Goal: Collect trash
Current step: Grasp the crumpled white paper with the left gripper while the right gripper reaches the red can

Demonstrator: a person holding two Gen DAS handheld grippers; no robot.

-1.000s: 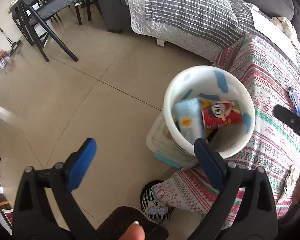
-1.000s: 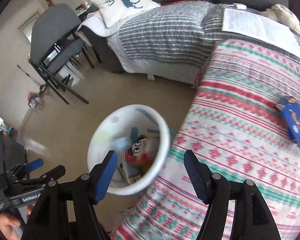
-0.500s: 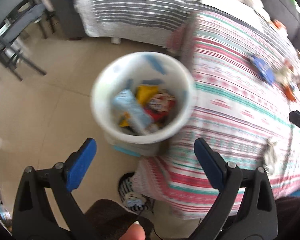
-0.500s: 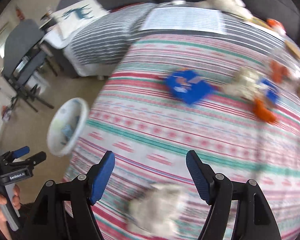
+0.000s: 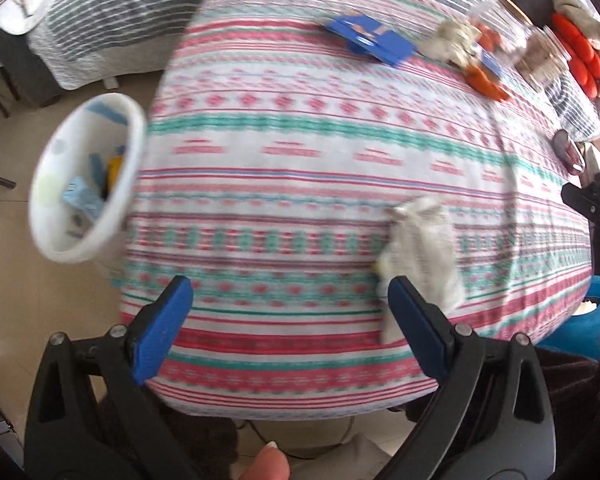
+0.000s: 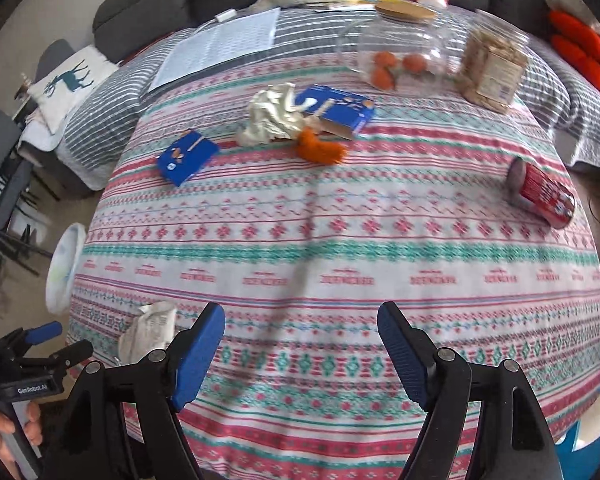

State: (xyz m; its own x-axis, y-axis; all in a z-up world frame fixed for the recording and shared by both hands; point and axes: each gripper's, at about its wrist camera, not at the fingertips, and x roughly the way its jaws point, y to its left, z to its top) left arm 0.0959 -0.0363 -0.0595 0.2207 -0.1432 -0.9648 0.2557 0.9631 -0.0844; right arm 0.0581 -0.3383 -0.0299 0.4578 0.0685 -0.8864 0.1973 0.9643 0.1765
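Both grippers hover over table with red-green patterned cloth point(image 6: 340, 248). Left gripper point(image 5: 290, 320) jaws wide apart, empty; crumpled white paper wrapper point(image 5: 420, 256) lies just beside its right pad. Right gripper point(image 6: 302, 344) jaws have just been opening, nothing between them. White plastic trash bucket point(image 5: 88, 176) stands at table's left edge, wrappers inside. Red can point(image 6: 542, 194) lies on its side far right.

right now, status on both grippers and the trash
Left gripper open, empty; right gripper open, empty, just opening wider. Crumpled wrapper nearest, by the left gripper; white bin off table edge. Nothing blocking.
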